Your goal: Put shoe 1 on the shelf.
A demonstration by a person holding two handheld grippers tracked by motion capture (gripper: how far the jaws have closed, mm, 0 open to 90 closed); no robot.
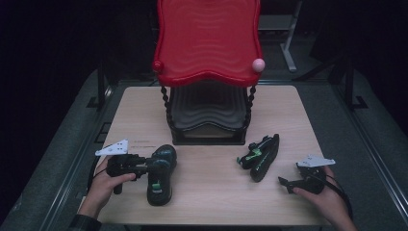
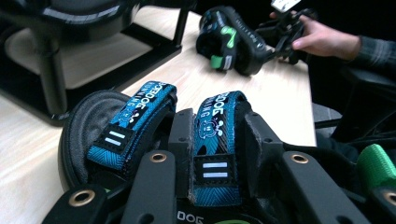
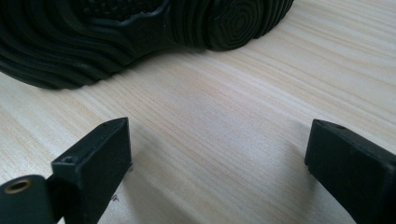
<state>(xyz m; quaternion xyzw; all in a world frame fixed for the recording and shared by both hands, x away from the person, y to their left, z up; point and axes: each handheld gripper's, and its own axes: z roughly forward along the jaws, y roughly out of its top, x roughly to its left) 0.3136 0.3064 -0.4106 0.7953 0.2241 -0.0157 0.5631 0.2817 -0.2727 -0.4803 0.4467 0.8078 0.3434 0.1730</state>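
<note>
- Dark room around a pale wooden bench (image 1: 211,192), with a red-topped tiered stand (image 1: 208,43) at its far edge.
- My left gripper (image 1: 144,166) sits near the bench's front left corner, its jaws clamped on one blue strap (image 2: 215,140) of a black sandal (image 1: 161,175); I see that strap pinched between the pads in the left gripper view.
- Right of centre, a second black sandal (image 1: 260,155) lies on its side, untouched.
- My right gripper (image 1: 286,184) rests near the front right corner, jaws wide with bare bench between them, pointing at that sandal's sole (image 3: 140,32).
</note>
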